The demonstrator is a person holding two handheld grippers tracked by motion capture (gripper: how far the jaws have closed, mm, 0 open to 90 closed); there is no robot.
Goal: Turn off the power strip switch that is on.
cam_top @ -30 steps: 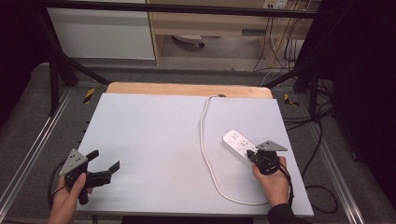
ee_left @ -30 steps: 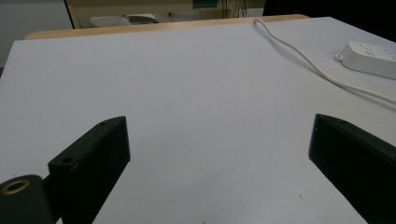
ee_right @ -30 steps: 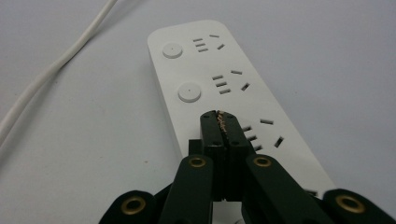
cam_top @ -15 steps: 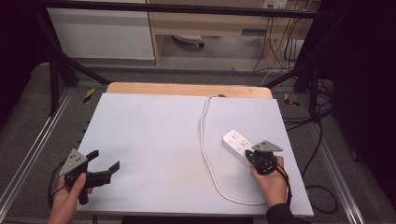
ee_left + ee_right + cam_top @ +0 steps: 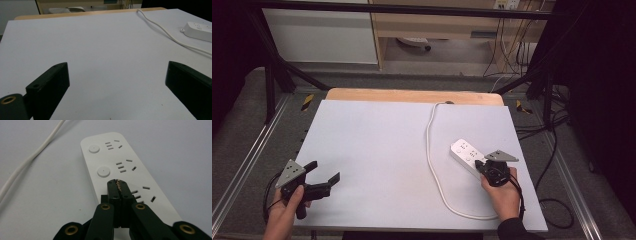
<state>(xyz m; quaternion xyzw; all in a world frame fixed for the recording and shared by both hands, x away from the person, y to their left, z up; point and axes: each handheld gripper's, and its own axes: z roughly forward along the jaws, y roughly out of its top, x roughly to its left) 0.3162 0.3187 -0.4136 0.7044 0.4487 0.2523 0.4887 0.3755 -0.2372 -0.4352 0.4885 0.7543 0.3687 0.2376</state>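
Right gripper [image 5: 117, 182] closed, jaws pressed together with nothing between, tips down over the white power strip [image 5: 120, 167] at its third button, two round buttons (each with its own socket slots) just beyond. Strip's white cord [image 5: 432, 165] looping off to that gripper's left across the table [image 5: 377, 150]. Left gripper [image 5: 323, 172] well apart from the strip, jaws spread wide, empty, above bare tabletop.

The tongs [image 5: 118, 182] hide the power strip's [image 5: 125, 170] third button; whether they touch it is unclear.
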